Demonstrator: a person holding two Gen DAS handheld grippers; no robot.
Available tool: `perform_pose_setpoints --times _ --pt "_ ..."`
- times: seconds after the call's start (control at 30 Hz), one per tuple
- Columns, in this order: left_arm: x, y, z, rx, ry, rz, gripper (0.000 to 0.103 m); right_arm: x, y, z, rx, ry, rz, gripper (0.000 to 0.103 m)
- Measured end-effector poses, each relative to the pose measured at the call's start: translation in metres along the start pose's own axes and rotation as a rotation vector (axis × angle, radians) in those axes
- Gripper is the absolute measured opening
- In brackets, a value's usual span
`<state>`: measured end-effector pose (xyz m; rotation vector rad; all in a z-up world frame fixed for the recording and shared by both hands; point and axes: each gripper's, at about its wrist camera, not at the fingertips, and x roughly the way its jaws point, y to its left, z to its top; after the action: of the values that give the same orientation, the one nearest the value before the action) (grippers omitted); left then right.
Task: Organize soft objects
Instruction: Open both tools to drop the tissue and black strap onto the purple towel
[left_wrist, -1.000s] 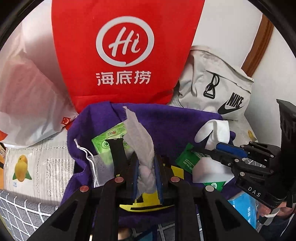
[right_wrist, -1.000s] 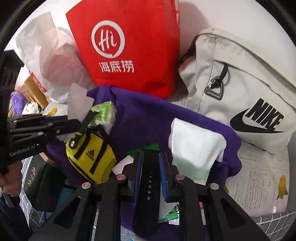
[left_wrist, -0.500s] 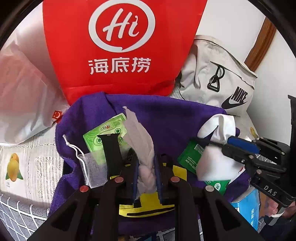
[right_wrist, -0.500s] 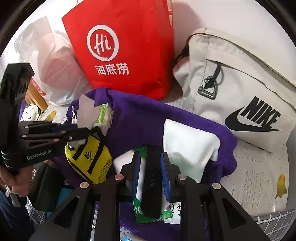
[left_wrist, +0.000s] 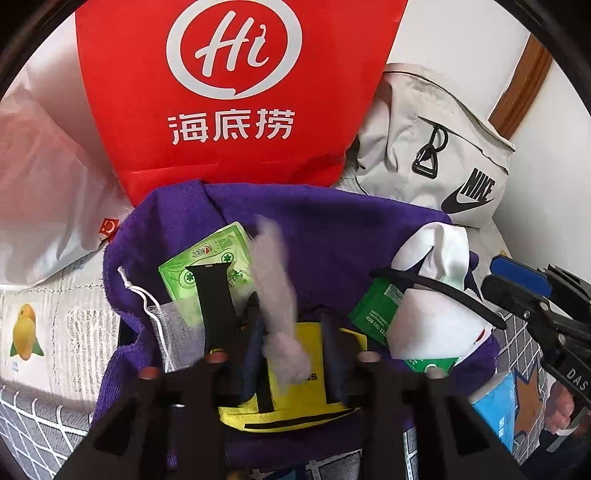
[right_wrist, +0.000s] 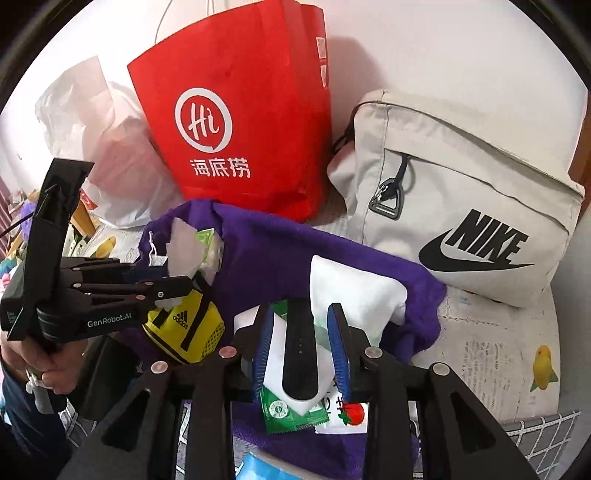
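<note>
1. Purple towel carries the pile: green packets, yellow pouch, white cloth.
2. Left gripper: jaws apart, grey tissue loose between them; blurred.
3. Right gripper: jaws apart, black strap between them.
4. Risk: tissue or strap slips free and falls off the pile.
5. Red bag and grey backpack: contents hidden.

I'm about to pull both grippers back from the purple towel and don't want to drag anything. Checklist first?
1. Left gripper open: ok.
2. Grey tissue free of it: cannot tell, blurred.
3. Right gripper open: ok.
4. Black strap free of its pads: ok, gaps both sides.
5. Strap lying on white pack: ok.
6. Grippers apart from each other: ok.
</note>
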<state>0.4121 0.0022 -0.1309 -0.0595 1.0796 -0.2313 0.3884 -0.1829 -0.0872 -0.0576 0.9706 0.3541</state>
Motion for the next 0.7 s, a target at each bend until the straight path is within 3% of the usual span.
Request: perform_pose_setpoints --times 0.07,0.13,0.3,0.7 --pt "-0.005 -0.001 0.000 0.005 -0.010 0.002 0.045 -0.002 0.000 -0.002 0.001 0.001 -0.002 0.030" --pt "-0.012 -0.004 -0.001 0.012 -0.022 0.011 0.055 -0.005 0.001 -0.004 0.007 0.000 0.001 0.031" --pt "-0.030 -0.011 -0.005 0.032 -0.048 0.041 0.069 -0.013 0.004 -0.010 0.013 -0.009 -0.005 0.041" --pt "-0.078 -0.016 -0.025 0.022 -0.099 0.090 0.077 -0.039 0.010 -0.026 0.045 -0.023 -0.032 0.055"
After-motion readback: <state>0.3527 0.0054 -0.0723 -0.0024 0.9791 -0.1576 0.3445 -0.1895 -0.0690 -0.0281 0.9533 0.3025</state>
